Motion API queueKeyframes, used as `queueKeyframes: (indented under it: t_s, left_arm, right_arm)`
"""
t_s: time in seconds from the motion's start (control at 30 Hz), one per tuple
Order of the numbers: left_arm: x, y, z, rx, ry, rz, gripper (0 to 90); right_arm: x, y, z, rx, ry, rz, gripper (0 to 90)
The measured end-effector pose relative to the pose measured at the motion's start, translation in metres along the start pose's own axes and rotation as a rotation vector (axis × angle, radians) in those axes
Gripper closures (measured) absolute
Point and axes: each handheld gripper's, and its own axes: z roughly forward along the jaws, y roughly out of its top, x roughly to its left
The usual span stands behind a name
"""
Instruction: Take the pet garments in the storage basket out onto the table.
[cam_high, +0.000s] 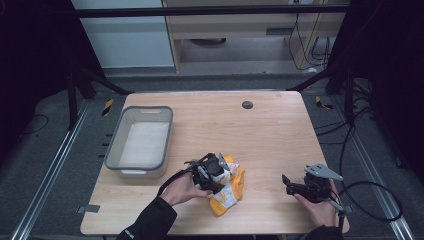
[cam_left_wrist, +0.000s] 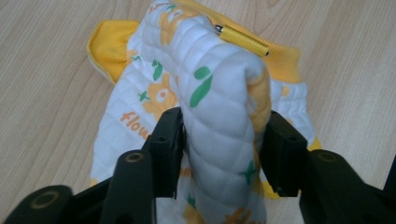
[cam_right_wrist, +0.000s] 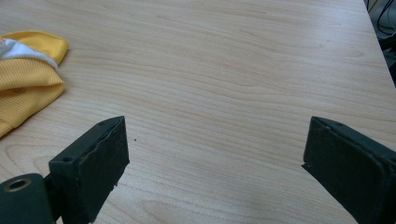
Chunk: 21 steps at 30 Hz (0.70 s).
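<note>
A small quilted garment (cam_high: 232, 192), white with orange flowers, green leaves and yellow ribbed trim, lies bunched on the wooden table (cam_high: 270, 135) near its front. My left gripper (cam_high: 212, 172) sits on it, pointing down. In the left gripper view a puffy raised fold of the garment (cam_left_wrist: 219, 93) stands between the jaws of the left gripper (cam_left_wrist: 224, 140); it brushes both pads without looking squeezed. A gold metal pin (cam_left_wrist: 242, 40) lies across the top of the fold. My right gripper (cam_high: 287, 183) rests open at the front right, nothing between its jaws (cam_right_wrist: 215, 144); the garment's yellow edge (cam_right_wrist: 23, 79) lies off to its left.
A grey plastic bin (cam_high: 114, 145) with a white bottom stands at the table's left side. A dark round grommet (cam_high: 247, 104) sits near the far edge. A cable (cam_high: 372, 200) loops off the table's right side from the right gripper.
</note>
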Motion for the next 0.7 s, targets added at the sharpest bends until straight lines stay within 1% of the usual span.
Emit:
queueKeyframes:
  t_s: [0.07,0.1,0.23,0.27,0.3,0.37,0.4,0.47,0.53,0.6,0.7]
  left_arm:
    - [0.0,-0.001,0.001,-0.003,0.002,0.004,47.4]
    - [0.0,-0.001,0.002,-0.005,0.005,0.004,45.0]
    - [0.001,-0.003,0.004,-0.012,0.001,-0.001,38.9]
    - [0.001,-0.003,0.005,-0.012,-0.002,-0.005,35.6]
    - [0.001,-0.004,0.006,-0.015,-0.004,-0.009,35.6]
    - [0.0,-0.006,0.007,-0.022,-0.007,-0.01,32.2]
    - [0.0,-0.008,0.007,-0.036,-0.01,-0.017,31.0]
    - [0.0,-0.009,0.007,-0.044,-0.009,-0.019,29.7]
    - [0.001,-0.011,0.006,-0.066,-0.005,-0.027,26.1]
    - [0.001,-0.012,0.005,-0.071,-0.005,-0.027,25.9]
    - [0.001,-0.014,0.002,-0.1,-0.002,-0.038,25.0]
  right_arm:
    - [0.0,0.0,0.0,-0.002,-0.003,-0.004,6.8]
    - [0.0,0.0,0.0,-0.001,0.0,0.001,6.8]
    - [0.0,0.0,0.0,0.0,-0.001,0.002,6.8]
    - [0.0,0.0,0.0,0.0,-0.001,0.002,6.8]
    - [0.0,0.0,0.0,0.0,-0.001,0.002,6.8]
    - [0.0,0.0,0.0,0.001,0.001,0.007,6.8]
    - [0.0,0.0,0.0,0.001,0.0,0.004,6.8]
    - [-0.001,0.0,0.0,0.0,-0.003,-0.001,6.8]
    - [-0.001,0.0,0.001,0.0,-0.004,-0.003,6.8]
    - [-0.001,0.0,0.001,0.001,-0.004,-0.003,6.7]
    - [-0.001,0.0,0.0,0.0,-0.005,-0.002,6.7]
